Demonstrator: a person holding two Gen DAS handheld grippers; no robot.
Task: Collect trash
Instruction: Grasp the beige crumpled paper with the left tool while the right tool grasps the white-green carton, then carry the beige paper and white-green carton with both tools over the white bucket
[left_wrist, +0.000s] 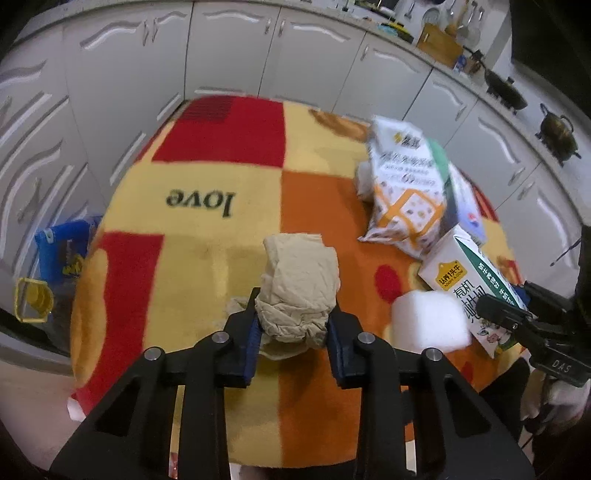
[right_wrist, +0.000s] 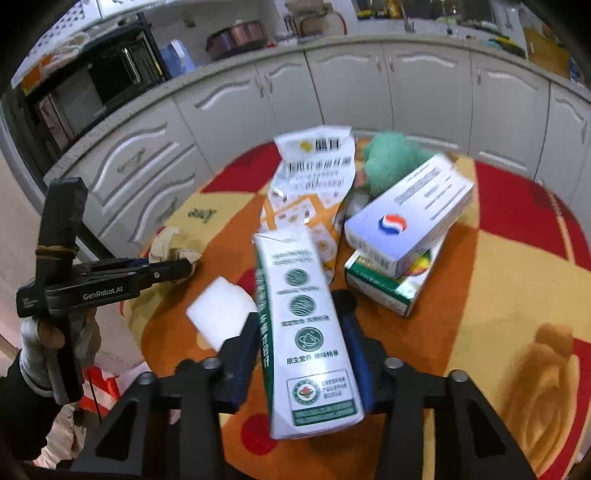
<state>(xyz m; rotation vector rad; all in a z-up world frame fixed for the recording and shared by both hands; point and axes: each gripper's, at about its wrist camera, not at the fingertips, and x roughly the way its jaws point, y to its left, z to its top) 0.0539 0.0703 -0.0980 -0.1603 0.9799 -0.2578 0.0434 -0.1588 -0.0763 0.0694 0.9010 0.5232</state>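
While the tabletop (left_wrist: 221, 166) under its patchwork "love" cloth carries the litter, we see a torn snack bag (left_wrist: 406, 192) at its far side, with two stacked boxes (right_wrist: 406, 229) beside it. Our right gripper (right_wrist: 303, 332) has its fingers pinching the milk carton (right_wrist: 310, 332), near a white foam block (left_wrist: 428, 321). Our left gripper (left_wrist: 295, 328) has its fingers clamped on the crumpled beige paper (left_wrist: 299, 288) at the near edge.

Foam block (left_wrist: 430, 321) between paper wad (left_wrist: 301, 291) and carton (left_wrist: 476, 288); apparently touching carton.
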